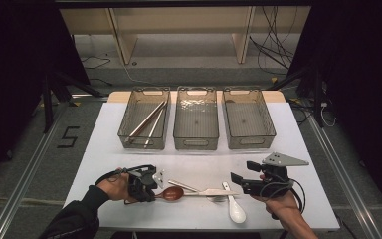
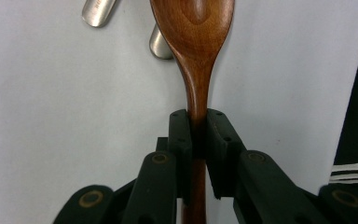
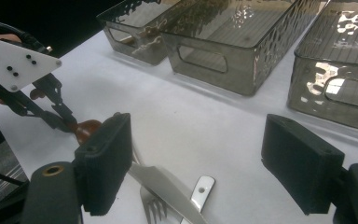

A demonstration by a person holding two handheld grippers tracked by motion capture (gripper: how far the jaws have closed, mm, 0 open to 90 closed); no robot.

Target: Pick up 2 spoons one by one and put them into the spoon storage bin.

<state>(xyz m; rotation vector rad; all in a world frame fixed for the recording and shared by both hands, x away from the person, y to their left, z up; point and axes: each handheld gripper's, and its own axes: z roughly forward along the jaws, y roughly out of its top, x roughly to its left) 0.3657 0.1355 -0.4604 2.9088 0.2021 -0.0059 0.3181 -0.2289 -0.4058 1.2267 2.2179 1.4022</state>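
A brown wooden spoon lies on the white table at the front left. My left gripper is shut on its handle. In the left gripper view the two black pads of the left gripper press on the spoon's neck, and the spoon's bowl points away. My right gripper hangs open at the front right, aimed left, with nothing between its pads. In the right gripper view the right gripper has its jaws wide apart above the cutlery, and the left gripper holds the wooden spoon at the left.
Three smoky plastic bins stand in a row at the back: the left bin holds chopsticks; the middle bin and right bin hold nothing I can see. A metal knife, fork and white ceramic spoon lie between the grippers.
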